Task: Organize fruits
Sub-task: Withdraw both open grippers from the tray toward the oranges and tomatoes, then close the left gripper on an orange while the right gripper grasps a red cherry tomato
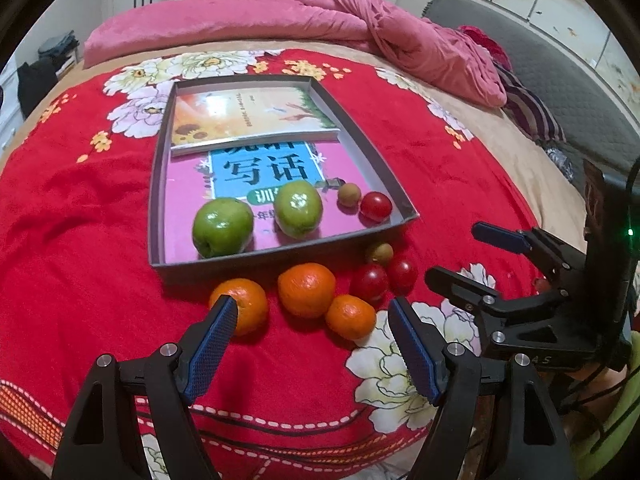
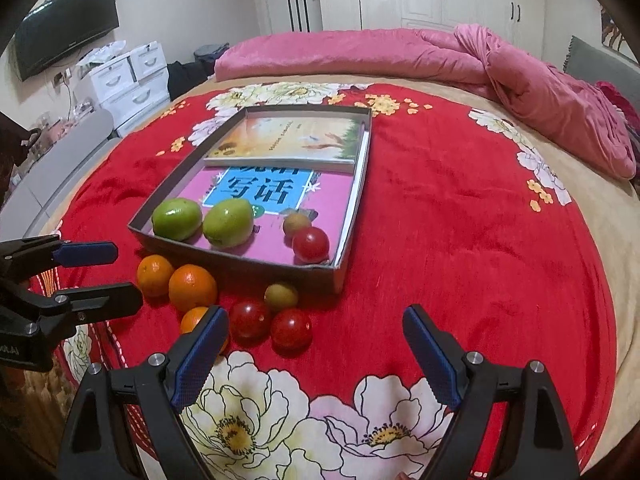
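Grippers both hover low over the red floral bedspread (image 2: 460, 240), pointed fwd toward the fruit. Left gripper (image 1: 312, 312) has its blue-padded fingers spread wide, nothing between them; its left fingertip (image 1: 224, 312) overlaps the leftmost orange (image 1: 244, 304) in the left wrist view, but contact can't be told. Right gripper (image 2: 316, 320) is likewise wide apart and holds nothing, its left fingertip (image 2: 212, 328) in front of the smallest orange (image 2: 196, 320). In the left wrist view the right gripper shows at right, seen side-on, level w/ the bedspread; in the right wrist view the left one sits at far left, same pose.

Grey shallow box (image 1: 158, 200) lies on the bedspread w/ two books inside: a pink workbook (image 1: 260, 172) and a yellow-covered book (image 1: 248, 116) lying on its far end. On the workbook near the front wall: two green apples (image 1: 222, 226) (image 1: 298, 208), side by side, a small tan fruit, maybe a longan (image 1: 349, 194), and a cherry tomato (image 1: 376, 206) just beside it.

Outside the box, near its front wall: three oranges, the middle one (image 1: 306, 288) touching the smallest; two cherry tomatoes (image 1: 368, 280) (image 1: 402, 274) touching each other; another tan fruit (image 1: 379, 252) just behind them. Pink quilt (image 1: 360, 28) is bunched at the bed's far side.
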Motion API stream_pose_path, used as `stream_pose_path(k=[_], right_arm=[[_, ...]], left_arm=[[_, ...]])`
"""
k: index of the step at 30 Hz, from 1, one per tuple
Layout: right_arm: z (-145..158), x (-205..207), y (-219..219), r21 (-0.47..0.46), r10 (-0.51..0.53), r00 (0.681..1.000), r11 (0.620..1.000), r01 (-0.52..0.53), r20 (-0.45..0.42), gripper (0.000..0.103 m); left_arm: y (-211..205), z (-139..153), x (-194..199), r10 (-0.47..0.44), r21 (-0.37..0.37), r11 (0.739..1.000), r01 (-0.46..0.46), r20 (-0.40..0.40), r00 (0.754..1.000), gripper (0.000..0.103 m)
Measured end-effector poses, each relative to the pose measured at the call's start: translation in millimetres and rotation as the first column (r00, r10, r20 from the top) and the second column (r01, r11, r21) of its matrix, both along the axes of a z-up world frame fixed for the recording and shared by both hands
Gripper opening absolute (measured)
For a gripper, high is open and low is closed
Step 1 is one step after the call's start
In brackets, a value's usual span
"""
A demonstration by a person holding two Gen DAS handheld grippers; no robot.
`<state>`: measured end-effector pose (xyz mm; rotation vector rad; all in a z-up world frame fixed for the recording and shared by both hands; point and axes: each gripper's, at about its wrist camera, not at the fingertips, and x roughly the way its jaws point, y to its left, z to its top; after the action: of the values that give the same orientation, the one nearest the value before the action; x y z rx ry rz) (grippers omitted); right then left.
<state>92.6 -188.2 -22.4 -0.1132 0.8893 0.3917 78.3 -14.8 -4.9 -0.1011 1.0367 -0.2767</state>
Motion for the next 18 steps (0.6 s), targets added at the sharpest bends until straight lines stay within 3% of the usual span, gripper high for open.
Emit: stream_pose_path(k=[18], right_arm=[[-16,5,1,-0.047,0.007,0.999,0.999,-0.010,-0.053,0.088]], left_arm=[[-11,-19,-4,-0.043,-0.018,0.999,0.042,-0.068,0.997,0.079]])
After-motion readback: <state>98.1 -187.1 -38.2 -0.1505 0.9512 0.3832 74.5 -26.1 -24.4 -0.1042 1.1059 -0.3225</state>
